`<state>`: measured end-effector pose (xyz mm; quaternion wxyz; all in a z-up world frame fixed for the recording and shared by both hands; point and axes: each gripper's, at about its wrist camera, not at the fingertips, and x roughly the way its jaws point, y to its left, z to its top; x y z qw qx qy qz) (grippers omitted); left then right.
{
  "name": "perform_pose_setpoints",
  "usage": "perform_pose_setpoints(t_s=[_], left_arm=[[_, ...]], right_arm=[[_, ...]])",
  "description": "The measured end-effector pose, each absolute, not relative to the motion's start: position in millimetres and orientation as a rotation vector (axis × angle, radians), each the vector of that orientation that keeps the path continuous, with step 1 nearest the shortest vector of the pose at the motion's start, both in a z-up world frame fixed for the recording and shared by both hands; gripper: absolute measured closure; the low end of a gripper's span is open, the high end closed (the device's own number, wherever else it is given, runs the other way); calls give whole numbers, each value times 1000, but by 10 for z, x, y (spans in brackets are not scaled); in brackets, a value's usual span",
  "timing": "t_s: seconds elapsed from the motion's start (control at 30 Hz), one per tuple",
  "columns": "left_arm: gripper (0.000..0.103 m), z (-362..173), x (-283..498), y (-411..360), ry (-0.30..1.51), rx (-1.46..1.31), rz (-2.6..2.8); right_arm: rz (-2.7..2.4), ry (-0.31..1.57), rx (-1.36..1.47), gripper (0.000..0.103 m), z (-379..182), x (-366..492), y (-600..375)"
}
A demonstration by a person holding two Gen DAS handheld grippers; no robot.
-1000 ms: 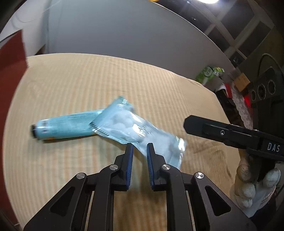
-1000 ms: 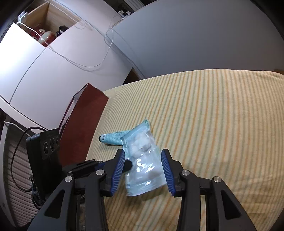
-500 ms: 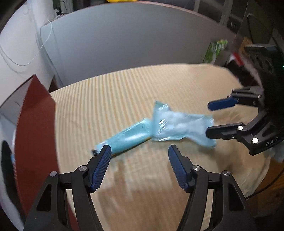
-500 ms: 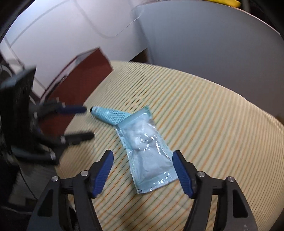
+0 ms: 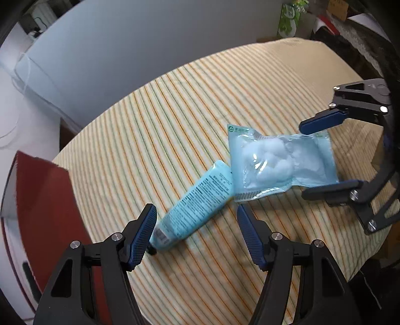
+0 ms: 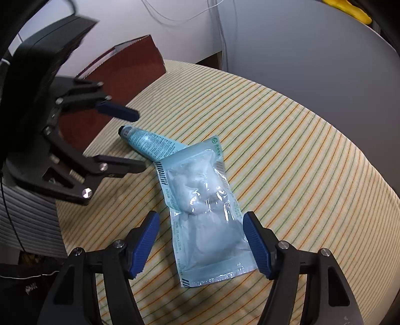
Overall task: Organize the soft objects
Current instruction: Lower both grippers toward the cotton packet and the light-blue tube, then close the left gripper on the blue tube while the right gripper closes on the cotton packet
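A clear blue packet of white cotton balls point(image 5: 277, 162) point(image 6: 207, 207) lies on the striped cloth, its corner over the flat end of a blue tube point(image 5: 195, 207) point(image 6: 150, 142). My left gripper point(image 5: 196, 237) is open and empty, its jaws either side of the tube's cap end. My right gripper point(image 6: 201, 245) is open and empty, its jaws either side of the packet's near end. Each gripper shows in the other's view, the right one point(image 5: 322, 155) by the packet, the left one point(image 6: 130, 140) by the tube's cap.
A yellow striped cloth point(image 5: 190, 120) point(image 6: 287, 140) covers the round table. A dark red box point(image 5: 42, 212) point(image 6: 120, 82) stands at the table's edge beside the tube. A grey panel point(image 5: 125, 50) rises behind the table. A green carton point(image 5: 290, 17) stands far back.
Both grippers opened wide and drew back from the packet, which now lies free on the cloth. The left gripper swung round toward the tube's cap end.
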<state>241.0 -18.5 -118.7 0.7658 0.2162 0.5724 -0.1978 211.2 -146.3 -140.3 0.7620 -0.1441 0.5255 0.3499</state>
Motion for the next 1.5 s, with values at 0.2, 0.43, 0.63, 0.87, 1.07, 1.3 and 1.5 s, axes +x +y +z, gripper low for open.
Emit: perform_pose_setpoints(t_s=[0.2,0.43,0.63,0.87,1.07,1.3,1.5], left_arm=[[36,-1326,2481,-207,1283,495,-431],[40,-1371,2423,-245,1272,491,-418],[61,-1328,2294,-258,1255,539,-406],[62,-1333,2182,-309,1237,529,-376],[62,-1343,2107,-291,1226,487,-371],[67,-1318,1982,-315,1217,496,-353],[71,-1291,1985,-186,1220,433,-328]], right_arm=[[767,1152,-330,38,-1454,2154,-1399],[760,1151,-344,38,-1494,2190,-1326],[767,1152,-362,38,-1509,2201,-1235],[769,1166,-385,33,-1564,2247,-1144],[770,1163,-411,33,-1593,2267,-1060],[731,1172,-460,33,-1629,2306,-992],[662,1168,-479,50,-1647,2313,-994]])
